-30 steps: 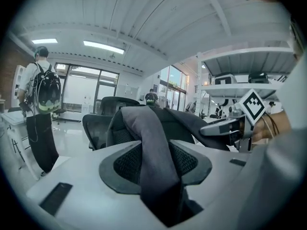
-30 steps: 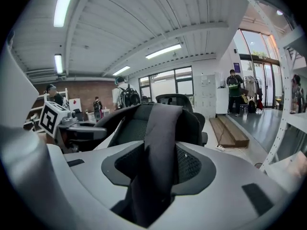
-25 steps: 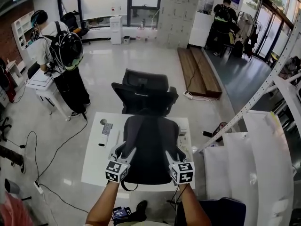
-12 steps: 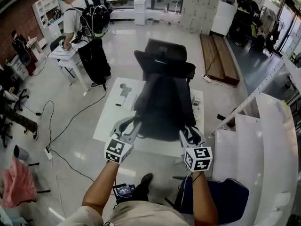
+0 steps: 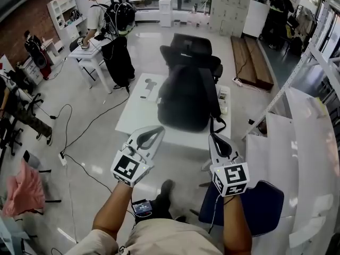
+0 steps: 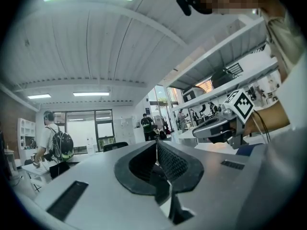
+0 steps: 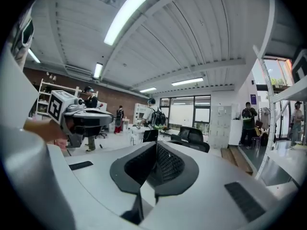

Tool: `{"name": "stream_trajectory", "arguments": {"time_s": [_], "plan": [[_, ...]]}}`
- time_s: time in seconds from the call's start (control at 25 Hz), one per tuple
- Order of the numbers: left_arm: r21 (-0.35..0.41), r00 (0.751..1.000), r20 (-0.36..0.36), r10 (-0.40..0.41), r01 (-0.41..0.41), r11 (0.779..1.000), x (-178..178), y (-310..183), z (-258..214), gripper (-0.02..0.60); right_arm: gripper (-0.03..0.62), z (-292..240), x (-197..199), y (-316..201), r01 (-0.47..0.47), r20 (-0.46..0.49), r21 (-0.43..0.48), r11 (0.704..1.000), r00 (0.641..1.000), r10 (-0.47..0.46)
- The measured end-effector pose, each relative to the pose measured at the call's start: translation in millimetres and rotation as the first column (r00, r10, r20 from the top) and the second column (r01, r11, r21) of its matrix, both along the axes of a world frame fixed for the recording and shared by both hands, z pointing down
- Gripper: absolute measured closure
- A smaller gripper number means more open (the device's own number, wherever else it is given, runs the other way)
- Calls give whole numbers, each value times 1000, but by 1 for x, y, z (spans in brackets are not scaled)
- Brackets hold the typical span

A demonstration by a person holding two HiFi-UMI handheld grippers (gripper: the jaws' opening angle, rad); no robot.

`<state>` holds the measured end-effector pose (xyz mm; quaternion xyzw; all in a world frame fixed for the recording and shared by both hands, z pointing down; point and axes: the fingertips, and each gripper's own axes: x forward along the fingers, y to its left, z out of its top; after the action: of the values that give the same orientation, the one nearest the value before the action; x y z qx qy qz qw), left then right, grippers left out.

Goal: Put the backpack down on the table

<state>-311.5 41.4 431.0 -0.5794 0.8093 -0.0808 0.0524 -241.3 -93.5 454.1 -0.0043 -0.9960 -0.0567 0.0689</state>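
the backpack (image 5: 188, 100) is already lying on the white table (image 5: 133, 116), flat on its back with a strap hanging over the near edge, so to my eye the job is as good as done. the left gripper (image 5: 158, 132) and the right gripper (image 5: 214, 138) are both held off the near side of the table, well apart from the bag and touching nothing. their jaws have just been closing and now sit clenched together with nothing between them. all i'd say is left is to lower the arms; the bag looks settled and not about to slide.

from overhead you get the whole layout: bag on table, an office chair (image 5: 191, 49) pushed up behind it, someone standing at another desk (image 5: 109, 31) farther off. that view doesn't let you see the jaw pads meet.

the gripper views do. the left gripper view looks straight along its own jaws (image 6: 156, 150), pressed into one seam, empty, with the other gripper off to the right (image 6: 216, 128). the right gripper view shows the same on its side (image 7: 156, 150), and the chair (image 7: 189, 138) beyond. neither of them shows the bag or the table.
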Motion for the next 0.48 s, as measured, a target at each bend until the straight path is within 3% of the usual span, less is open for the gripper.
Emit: {"name": "stream_trajectory", "arguments": {"time_s": [0.24, 0.48], "plan": [[6, 999, 30, 21, -21, 1000, 60, 41, -40, 561, 565, -39, 44, 54, 61, 46, 39, 997, 997, -63], [12, 998, 63, 22, -23, 1000, 90, 104, -78, 561, 565, -71, 64, 124, 114, 63, 75, 991, 991, -119]]}}
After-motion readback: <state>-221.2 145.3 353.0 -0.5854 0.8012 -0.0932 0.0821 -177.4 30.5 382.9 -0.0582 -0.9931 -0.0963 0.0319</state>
